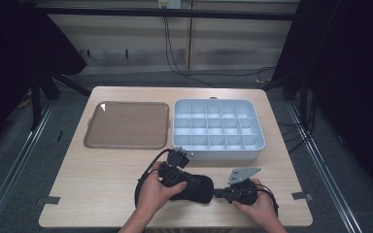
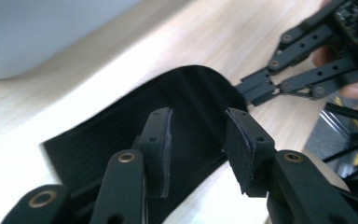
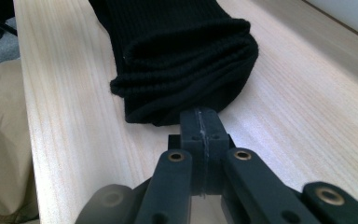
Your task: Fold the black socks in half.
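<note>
Soft black ribbed knit cloth (image 3: 182, 60), folded thick, on pale wooden table (image 1: 102, 170). Left gripper (image 2: 196, 140) partly open, pads off cloth. Right gripper (image 3: 200, 126) pinched tight, against cloth edge.

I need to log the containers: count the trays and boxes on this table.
2. A flat brown tray lies at the table's left rear; a pale blue divided box sits right beside it, behind the black folded cloth. Nothing seems hidden.

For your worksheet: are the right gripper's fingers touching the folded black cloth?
Touching. In the right gripper view the shut fingers of the right gripper press against the near edge of the folded black cloth, with no gap of table between them.
</note>
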`<state>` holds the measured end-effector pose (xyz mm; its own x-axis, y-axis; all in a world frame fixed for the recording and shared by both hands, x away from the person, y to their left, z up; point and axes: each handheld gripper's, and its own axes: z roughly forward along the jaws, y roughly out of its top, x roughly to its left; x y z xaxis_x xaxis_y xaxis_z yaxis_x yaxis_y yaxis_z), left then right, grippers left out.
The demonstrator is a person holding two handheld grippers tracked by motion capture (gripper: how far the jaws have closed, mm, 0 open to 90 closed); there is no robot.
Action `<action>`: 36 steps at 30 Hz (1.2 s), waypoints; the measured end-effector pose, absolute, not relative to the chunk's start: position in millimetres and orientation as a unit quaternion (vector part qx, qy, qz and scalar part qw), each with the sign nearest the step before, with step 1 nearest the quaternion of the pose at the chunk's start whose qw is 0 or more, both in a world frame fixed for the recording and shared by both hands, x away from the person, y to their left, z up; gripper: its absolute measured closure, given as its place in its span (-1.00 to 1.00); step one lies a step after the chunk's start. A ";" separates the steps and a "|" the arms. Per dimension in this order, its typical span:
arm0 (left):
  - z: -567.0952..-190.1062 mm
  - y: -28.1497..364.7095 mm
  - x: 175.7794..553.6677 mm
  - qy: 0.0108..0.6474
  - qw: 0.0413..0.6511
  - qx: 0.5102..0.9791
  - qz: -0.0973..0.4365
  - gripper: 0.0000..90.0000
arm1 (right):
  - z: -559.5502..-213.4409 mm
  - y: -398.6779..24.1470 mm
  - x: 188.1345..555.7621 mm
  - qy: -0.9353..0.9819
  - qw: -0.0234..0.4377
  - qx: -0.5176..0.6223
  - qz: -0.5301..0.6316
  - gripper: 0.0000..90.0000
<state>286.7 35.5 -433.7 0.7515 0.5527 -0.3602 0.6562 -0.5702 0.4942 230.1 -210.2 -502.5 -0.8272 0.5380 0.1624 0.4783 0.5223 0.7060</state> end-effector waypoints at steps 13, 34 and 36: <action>-435.0 54.5 291.4 0.363 0.316 0.874 -0.064 0.23 | -502.3 -209.8 230.1 0.872 0.040 0.291 0.392 1.00; -449.8 91.2 292.5 0.400 0.306 0.862 -0.054 0.18 | -502.2 -208.9 230.0 0.873 0.041 0.290 0.391 1.00; -451.5 91.8 292.3 0.400 0.304 0.863 -0.054 0.17 | -502.3 -209.0 230.1 0.872 0.040 0.291 0.391 1.00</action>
